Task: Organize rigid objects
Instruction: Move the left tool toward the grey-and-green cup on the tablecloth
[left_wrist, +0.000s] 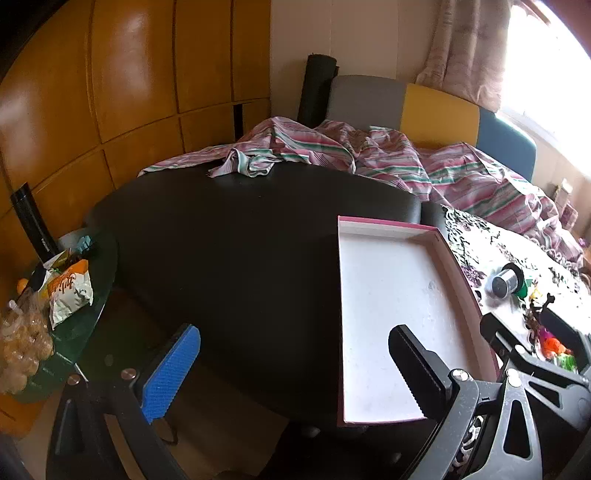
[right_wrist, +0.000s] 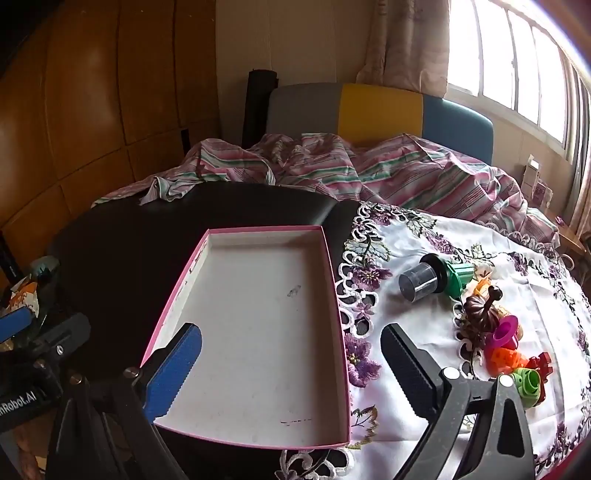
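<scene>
Plastic toy parts (right_wrist: 506, 347) lie clustered on an embroidered white cloth (right_wrist: 436, 387) at the right of the black counter (right_wrist: 147, 236), well apart from neither gripper's reach yet touched by none. Beside them a shallow pink-edged cardboard box (right_wrist: 258, 321) sits empty, its white floor scuffed, its near end over the counter's edge. The pieces look hard, light and glossy: a clear cylinder on a green funnel-shaped fitting (right_wrist: 436, 280), a brown ridged piece (right_wrist: 480, 310), a magenta ring (right_wrist: 506, 330), an orange block (right_wrist: 504, 358), a lime collar (right_wrist: 528, 384). Such smooth, rounded plastic would likely slip under a loose pinch; the cylinder seems best taken across its straight barrel, the rings across their rims. The openwork cloth beneath is soft and could snag or drag.

The right gripper (right_wrist: 291, 369) hangs above the box's near end, its jaws spread wide with nothing between them, one pad blue and ribbed, the other black. The left gripper (left_wrist: 295, 369) hovers over the bare counter just left of the box, jaws likewise spread and empty. Striped bedding (right_wrist: 369, 173) lies rumpled behind.
</scene>
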